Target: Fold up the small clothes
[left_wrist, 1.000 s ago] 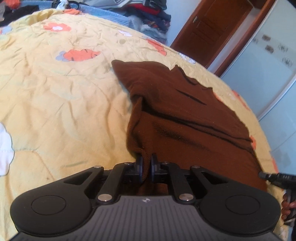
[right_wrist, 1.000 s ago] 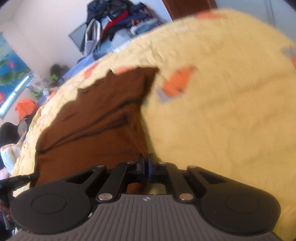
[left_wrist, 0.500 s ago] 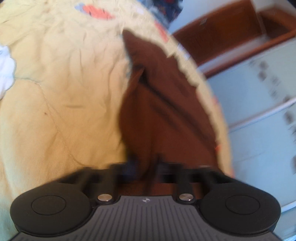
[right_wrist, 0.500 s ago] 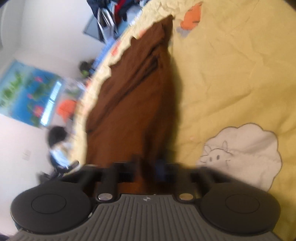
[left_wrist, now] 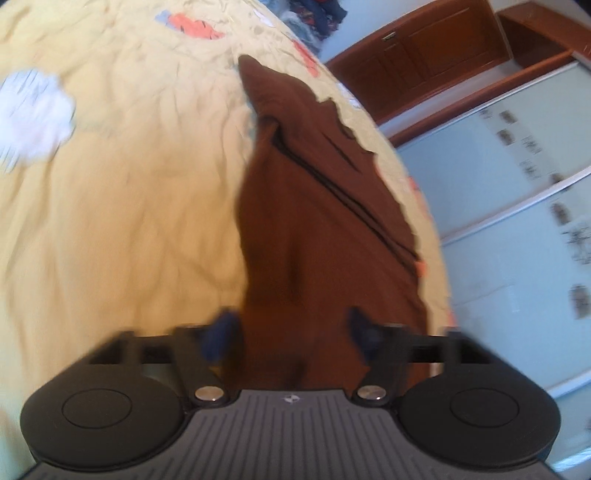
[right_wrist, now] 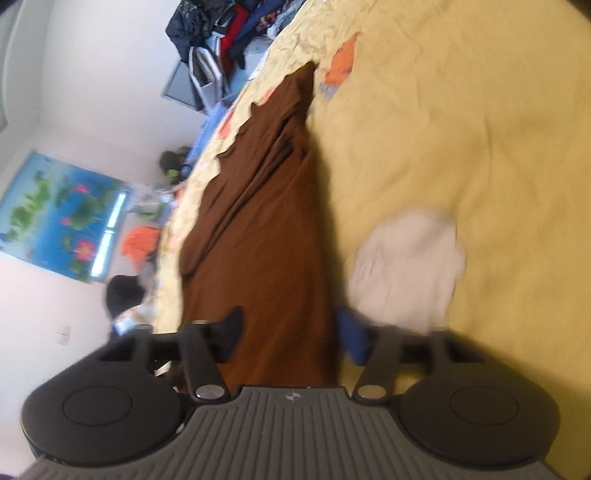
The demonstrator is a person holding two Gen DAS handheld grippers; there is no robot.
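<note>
A brown garment (left_wrist: 314, 206) lies stretched along the edge of the yellow patterned bedspread (left_wrist: 122, 206), its near end between my fingers. My left gripper (left_wrist: 293, 334) is open, its jaws wide apart on either side of the cloth. In the right wrist view the same brown garment (right_wrist: 266, 236) runs away from my right gripper (right_wrist: 291, 338), which is also open with the cloth lying between its fingers. Both views are motion-blurred.
A white cartoon patch (right_wrist: 406, 266) is printed on the bedspread (right_wrist: 461, 129) next to the right gripper. A pile of clothes (right_wrist: 221, 33) lies beyond the far end. A wooden door (left_wrist: 424, 55) and a pale wardrobe (left_wrist: 517, 192) stand past the bed edge.
Both grippers were shut on the near edge of the brown garment; both have now opened and let it go. The garment was pulled longer and narrower as the cameras tilted.
</note>
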